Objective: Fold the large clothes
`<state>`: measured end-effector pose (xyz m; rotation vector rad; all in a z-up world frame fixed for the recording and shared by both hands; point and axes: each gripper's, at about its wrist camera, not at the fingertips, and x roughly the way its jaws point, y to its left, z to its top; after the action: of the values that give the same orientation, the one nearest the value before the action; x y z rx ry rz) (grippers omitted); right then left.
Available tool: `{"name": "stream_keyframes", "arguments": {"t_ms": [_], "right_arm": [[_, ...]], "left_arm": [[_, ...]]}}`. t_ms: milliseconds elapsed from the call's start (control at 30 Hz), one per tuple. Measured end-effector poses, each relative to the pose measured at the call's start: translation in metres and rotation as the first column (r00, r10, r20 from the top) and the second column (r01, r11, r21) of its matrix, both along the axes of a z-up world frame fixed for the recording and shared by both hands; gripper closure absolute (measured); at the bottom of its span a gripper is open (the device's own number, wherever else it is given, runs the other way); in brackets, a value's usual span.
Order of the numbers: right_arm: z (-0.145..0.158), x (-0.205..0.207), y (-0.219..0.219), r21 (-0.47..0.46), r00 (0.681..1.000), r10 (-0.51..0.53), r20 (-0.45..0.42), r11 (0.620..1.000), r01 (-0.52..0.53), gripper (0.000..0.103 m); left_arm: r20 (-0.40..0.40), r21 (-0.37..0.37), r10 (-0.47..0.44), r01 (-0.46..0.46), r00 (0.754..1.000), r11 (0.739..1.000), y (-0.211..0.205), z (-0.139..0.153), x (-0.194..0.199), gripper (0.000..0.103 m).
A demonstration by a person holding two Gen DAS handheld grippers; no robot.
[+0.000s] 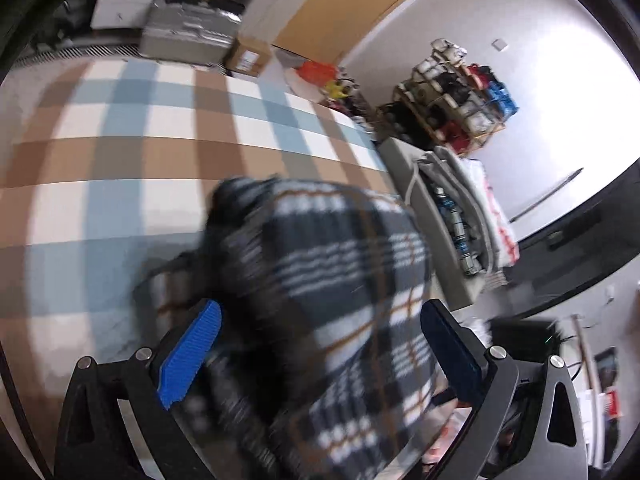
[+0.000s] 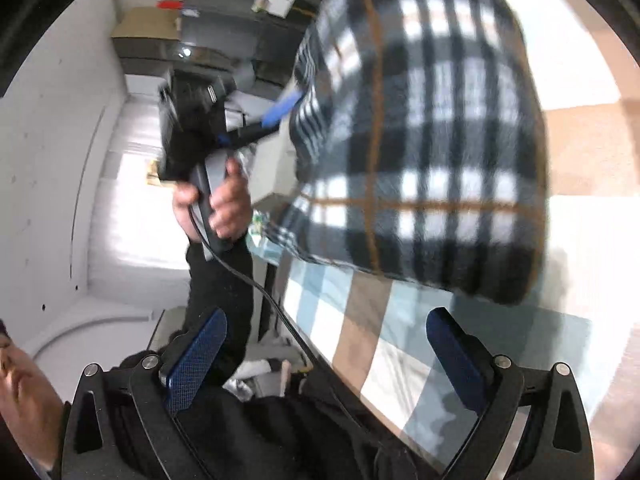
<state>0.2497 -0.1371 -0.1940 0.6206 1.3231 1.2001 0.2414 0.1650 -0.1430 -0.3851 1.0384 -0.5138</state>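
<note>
A dark plaid garment [image 1: 336, 280] with white and tan stripes hangs in the air over the checked bed cover [image 1: 120, 148]. In the left wrist view it passes between the wide-apart blue fingers [image 1: 188, 360] of my left gripper [image 1: 320, 360], blurred by motion; no grip shows. The right wrist view shows the same garment [image 2: 424, 132] lifted above the bed [image 2: 580, 140], with the left gripper [image 2: 280, 110] at its left edge, held by a hand [image 2: 224, 204]. My right gripper [image 2: 324, 364] is open and empty, well below the garment.
A silver suitcase [image 1: 188, 36] and cardboard boxes [image 1: 248, 56] stand beyond the bed. A shelf of shoes [image 1: 452, 96] is against the wall. A bin of folded items [image 1: 460, 216] sits beside the bed. The person's body [image 2: 280, 420] is close below the right gripper.
</note>
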Motion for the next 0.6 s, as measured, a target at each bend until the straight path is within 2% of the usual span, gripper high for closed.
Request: {"name": "stream_keyframes", "arguments": {"t_ms": [133,267,367,467,600], "right_arm": [[0.02,0.009,-0.025,-0.003,0.995,-0.077,0.061,0.997,0.078,0.0],[0.034,0.035,-0.037,-0.071,0.979,-0.138,0.152,0.986,0.15,0.0],[0.029,0.068,-0.022,-0.167,0.975,-0.132,0.181,0.972,0.163,0.0],[0.016,0.094,-0.011,-0.245,0.979,-0.107,0.175,0.958,0.148,0.0],[0.004,0.115,-0.001,-0.239,0.988,-0.092,0.123,0.964,0.12,0.0]], "left_arm": [[-0.04,0.028,0.019,-0.018,0.999,0.999,0.013,-0.009,-0.022,0.005],[-0.139,0.045,0.03,-0.024,0.99,0.999,0.017,-0.041,-0.021,0.005],[-0.254,-0.025,0.018,-0.025,0.967,0.999,0.019,-0.066,-0.013,0.005],[-0.323,-0.109,-0.029,-0.007,0.946,0.994,0.015,-0.083,-0.002,0.005],[-0.358,-0.175,-0.049,-0.015,0.933,0.985,0.015,-0.09,0.014,0.005]]}}
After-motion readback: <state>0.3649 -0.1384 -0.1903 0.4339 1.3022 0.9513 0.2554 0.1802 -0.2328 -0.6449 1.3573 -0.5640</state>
